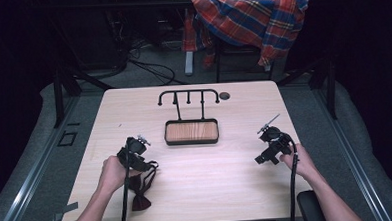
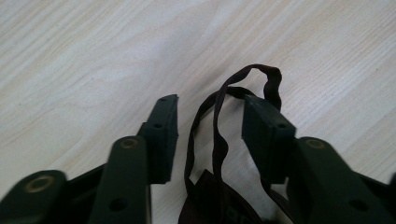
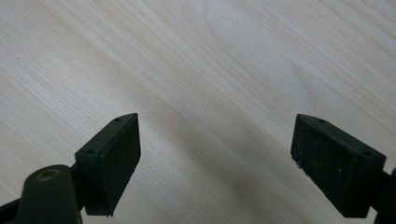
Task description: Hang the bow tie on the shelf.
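A dark red bow tie [image 1: 140,197] lies on the pale wooden table [image 1: 212,180] near the front left, its thin strap [image 2: 218,135] looping away from it. My left gripper [image 1: 142,165] [image 2: 210,105] is open just above the tie. The strap loop runs up between its jaws, and the right pad [image 2: 266,135] is touching or nearly touching the strap. My right gripper [image 1: 264,158] [image 3: 217,123] is open wide over bare table at the right, holding nothing. A black hook stand [image 1: 188,96] rises from a wooden tray base [image 1: 191,122] at the table's middle back.
A plaid shirt [image 1: 252,15] hangs over a chair beyond the far edge. A round cable hole [image 1: 225,95] sits to the right of the stand. Cables lie on the floor behind the table. Bare tabletop stretches between the two grippers.
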The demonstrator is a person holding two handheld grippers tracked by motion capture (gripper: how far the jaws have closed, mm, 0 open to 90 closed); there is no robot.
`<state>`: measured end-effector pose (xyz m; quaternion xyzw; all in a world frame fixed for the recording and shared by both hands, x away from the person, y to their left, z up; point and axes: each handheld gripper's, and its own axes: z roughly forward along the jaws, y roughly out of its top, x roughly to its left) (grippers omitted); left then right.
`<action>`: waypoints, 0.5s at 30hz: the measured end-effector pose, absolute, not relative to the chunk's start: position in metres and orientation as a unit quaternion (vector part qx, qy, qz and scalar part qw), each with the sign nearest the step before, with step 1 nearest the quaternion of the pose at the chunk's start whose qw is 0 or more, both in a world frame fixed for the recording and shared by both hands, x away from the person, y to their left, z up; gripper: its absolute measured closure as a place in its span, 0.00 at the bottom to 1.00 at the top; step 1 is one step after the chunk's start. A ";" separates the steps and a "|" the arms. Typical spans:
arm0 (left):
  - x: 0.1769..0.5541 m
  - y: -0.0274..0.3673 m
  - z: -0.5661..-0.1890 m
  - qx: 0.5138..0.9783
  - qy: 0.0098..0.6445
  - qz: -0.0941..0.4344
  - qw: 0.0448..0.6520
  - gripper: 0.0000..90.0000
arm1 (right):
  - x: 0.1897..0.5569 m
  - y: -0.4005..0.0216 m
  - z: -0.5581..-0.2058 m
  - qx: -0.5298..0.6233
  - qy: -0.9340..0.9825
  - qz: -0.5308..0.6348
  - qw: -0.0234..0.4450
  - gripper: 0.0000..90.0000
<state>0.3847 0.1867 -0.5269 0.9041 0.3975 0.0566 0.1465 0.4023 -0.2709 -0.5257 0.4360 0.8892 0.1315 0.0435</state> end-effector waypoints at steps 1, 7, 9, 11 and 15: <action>0.385 0.185 -0.528 0.906 0.395 0.056 0.144 0.66 | 0.402 -0.271 -0.526 0.436 0.890 0.131 0.044 0.17; 0.385 0.181 -0.533 0.914 0.382 0.053 0.126 0.76 | 0.402 -0.271 -0.526 0.436 0.889 0.131 0.044 0.17; 0.385 0.180 -0.534 0.915 0.380 0.054 0.121 0.81 | 0.402 -0.271 -0.526 0.436 0.889 0.131 0.044 0.17; 0.385 0.180 -0.535 0.918 0.376 0.057 0.111 0.84 | 0.400 -0.270 -0.528 0.448 0.880 0.148 0.047 0.17; 0.384 0.177 -0.537 0.920 0.372 0.063 0.101 0.89 | 0.402 -0.271 -0.525 0.434 0.891 0.126 0.042 0.18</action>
